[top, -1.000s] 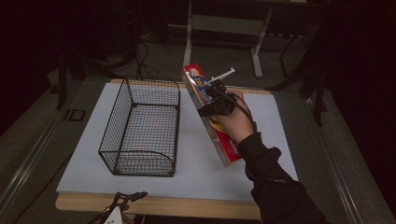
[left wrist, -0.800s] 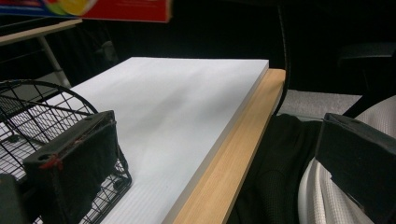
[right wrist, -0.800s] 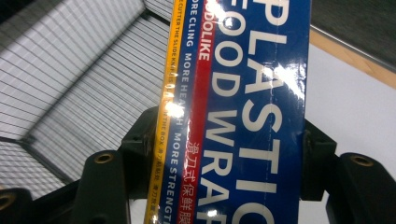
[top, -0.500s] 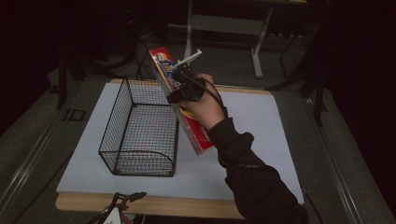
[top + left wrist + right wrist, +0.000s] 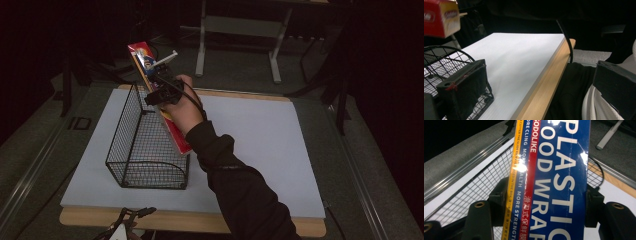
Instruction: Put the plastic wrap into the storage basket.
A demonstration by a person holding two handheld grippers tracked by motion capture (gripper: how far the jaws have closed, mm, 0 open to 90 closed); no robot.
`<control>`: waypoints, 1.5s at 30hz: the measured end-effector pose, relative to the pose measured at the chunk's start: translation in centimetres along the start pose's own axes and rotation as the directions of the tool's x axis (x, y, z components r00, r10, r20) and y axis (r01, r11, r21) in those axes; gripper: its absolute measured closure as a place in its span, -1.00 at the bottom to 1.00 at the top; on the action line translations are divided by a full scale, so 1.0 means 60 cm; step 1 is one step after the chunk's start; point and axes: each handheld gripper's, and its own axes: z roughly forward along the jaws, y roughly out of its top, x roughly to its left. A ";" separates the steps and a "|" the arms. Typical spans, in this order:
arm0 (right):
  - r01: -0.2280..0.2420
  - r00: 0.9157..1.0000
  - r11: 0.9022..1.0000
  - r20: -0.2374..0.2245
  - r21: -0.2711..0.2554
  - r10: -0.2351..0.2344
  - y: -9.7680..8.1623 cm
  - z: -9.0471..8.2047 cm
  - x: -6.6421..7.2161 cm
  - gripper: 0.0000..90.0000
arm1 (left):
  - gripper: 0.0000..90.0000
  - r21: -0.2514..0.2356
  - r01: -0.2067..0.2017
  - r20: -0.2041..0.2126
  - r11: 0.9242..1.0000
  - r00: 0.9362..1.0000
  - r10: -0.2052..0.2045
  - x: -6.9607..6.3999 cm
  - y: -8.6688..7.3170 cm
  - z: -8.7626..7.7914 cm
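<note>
Plastic wrap box point(image 5: 159, 100), one in count, is long and narrow, printed red, blue and yellow, and is held clear of the table. It stands tilted, its upper end away from the person and its lower end down beside the right wall of the wire basket point(image 5: 145, 145). In the right gripper view the box face point(image 5: 554, 180) runs up between the two black jaws, which are closed against its long sides. The right gripper point(image 5: 161, 91) grips the box near its upper half, the person's right hand point(image 5: 185, 107) wrapped behind it.

One wire basket stands on the left part of the table, black, open at the top, with nothing seen inside it. Its top rim is unobstructed. The lower end of the box lies against or just outside the basket's right wall; the high view does not settle which.

One white board point(image 5: 260, 145) covers the tabletop point(image 5: 200, 222), whose wooden edge shows at the near side. To the right of the basket the board is bare out to its right and far edges.

The left gripper point(image 5: 120, 227) sits low at the near table edge. In its own view the jaws stand apart with nothing between them, one pad point(image 5: 464, 85) in front of the basket's near corner point(image 5: 446, 62).
</note>
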 end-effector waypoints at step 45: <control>-0.067 0.997 0.996 0.044 0.059 0.064 -0.106 0.175 0.034 -0.17 | -1.00 0.013 0.000 0.030 1.000 1.000 0.000 -0.003 0.000 0.002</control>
